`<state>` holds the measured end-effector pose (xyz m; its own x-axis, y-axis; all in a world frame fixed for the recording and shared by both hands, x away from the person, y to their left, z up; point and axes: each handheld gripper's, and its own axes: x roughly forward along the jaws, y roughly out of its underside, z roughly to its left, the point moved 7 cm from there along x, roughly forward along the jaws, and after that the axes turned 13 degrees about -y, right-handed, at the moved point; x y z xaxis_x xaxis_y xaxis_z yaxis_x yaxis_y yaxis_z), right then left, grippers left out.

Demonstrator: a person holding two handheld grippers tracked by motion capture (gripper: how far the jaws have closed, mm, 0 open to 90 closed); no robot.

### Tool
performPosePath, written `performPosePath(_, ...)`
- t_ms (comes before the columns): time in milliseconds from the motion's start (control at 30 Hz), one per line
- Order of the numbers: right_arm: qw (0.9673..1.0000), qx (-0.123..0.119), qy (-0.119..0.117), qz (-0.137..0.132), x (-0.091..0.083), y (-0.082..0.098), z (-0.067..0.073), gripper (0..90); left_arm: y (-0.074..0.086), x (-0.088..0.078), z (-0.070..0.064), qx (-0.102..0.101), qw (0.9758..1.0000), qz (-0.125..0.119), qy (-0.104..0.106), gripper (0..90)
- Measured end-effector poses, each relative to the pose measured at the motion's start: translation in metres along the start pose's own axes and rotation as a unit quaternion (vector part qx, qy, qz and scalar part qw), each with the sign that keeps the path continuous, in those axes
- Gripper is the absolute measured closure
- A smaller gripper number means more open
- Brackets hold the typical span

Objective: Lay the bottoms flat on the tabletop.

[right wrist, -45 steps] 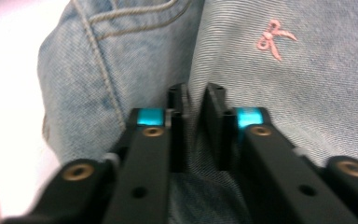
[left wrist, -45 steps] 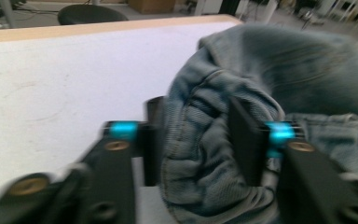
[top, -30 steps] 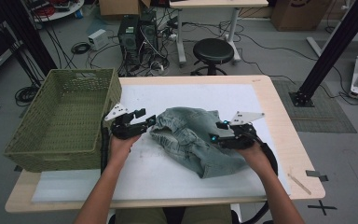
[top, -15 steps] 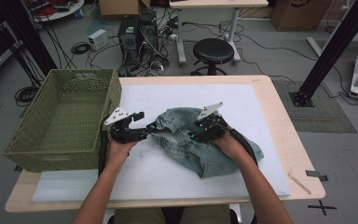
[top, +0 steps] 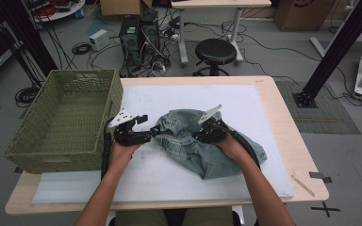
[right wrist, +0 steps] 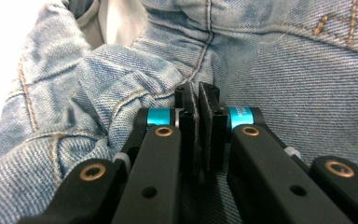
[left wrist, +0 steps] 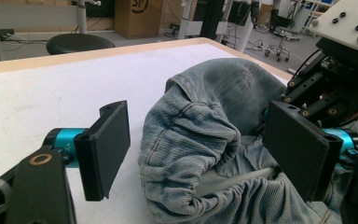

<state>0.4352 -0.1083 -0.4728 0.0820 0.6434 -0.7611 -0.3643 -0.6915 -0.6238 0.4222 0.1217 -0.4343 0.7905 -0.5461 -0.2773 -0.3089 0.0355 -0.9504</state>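
1. High view: crumpled denim jeans (top: 202, 146) are seen mid-table on the white mat (top: 264, 108), the green basket (top: 61, 122) at nine o'clock.
2. Left gripper view: the left gripper (left wrist: 205, 149) is spread wide, having just opened; a bunched denim fold is flanked, not pinched.
3. Right gripper view: the right gripper (right wrist: 198, 100) has just been closed, pressed to the denim; whether cloth is pinched cannot be told.

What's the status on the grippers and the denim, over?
Left gripper open around a denim garment fold. Right gripper just closed, jaws nearly together on the denim. Green basket at left, nothing in the way.
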Motion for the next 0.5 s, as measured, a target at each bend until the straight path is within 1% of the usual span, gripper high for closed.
performPosePath(33, 1.0, -0.001, -0.002, -0.008, -0.002, -0.002, 0.001, 86.8, 0.0, 0.0, 0.0, 0.001, 1.0, 0.001, 0.001, 23.2)
performPosePath(67, 0.9998, -0.004, -0.001, -0.017, -0.004, -0.004, 0.002, 81.6, 0.0, 0.0, 0.0, 0.0, 1.0, 0.002, 0.001, 23.2)
performPosePath(100, 0.9996, -0.001, 0.0, -0.029, -0.008, -0.006, 0.004, 76.0, 0.001, 0.0, 0.001, 0.001, 1.0, 0.002, 0.001, 23.2)
performPosePath(167, 0.9988, -0.006, 0.012, -0.048, -0.013, -0.013, 0.003, 64.8, 0.0, 0.0, 0.001, 0.0, 1.0, 0.0, 0.001, 23.2)
performPosePath(200, 0.9986, -0.003, 0.018, -0.049, -0.014, -0.015, 0.003, 62.9, 0.0, 0.0, 0.001, 0.0, 1.0, -0.002, 0.001, 23.2)
performPosePath(233, 0.9985, -0.008, 0.024, -0.048, -0.014, -0.017, 0.002, 57.8, 0.0, 0.0, 0.001, 0.0, 1.0, -0.003, 0.001, 23.2)
performPosePath(300, 0.9979, -0.014, 0.047, -0.042, -0.014, -0.021, -0.002, 46.6, -0.001, -0.001, 0.0, 0.003, 1.0, -0.002, 0.003, 23.3)
performPosePath(333, 0.9972, -0.021, 0.056, -0.044, -0.014, -0.022, -0.004, 44.5, -0.001, -0.002, 0.0, 0.006, 1.0, -0.004, 0.003, 23.2)
performPosePath(367, 0.9971, -0.025, 0.06, -0.039, -0.013, -0.022, -0.006, 41.2, -0.001, -0.002, 0.0, 0.006, 1.0, -0.005, 0.004, 23.3)
performPosePath(400, 0.997, -0.029, 0.067, -0.026, -0.011, -0.021, -0.009, 38.9, -0.001, -0.002, 0.0, 0.006, 0.9999, -0.006, 0.006, 23.3)
performPosePath(433, 0.9969, -0.032, 0.069, -0.017, -0.009, -0.02, -0.011, 37.6, -0.002, -0.003, -0.001, 0.005, 0.9999, -0.008, 0.006, 23.2)
performPosePath(500, 0.9974, -0.03, 0.064, -0.008, -0.005, -0.018, -0.014, 35.9, -0.002, -0.003, -0.001, 0.005, 0.9999, -0.008, 0.006, 23.2)
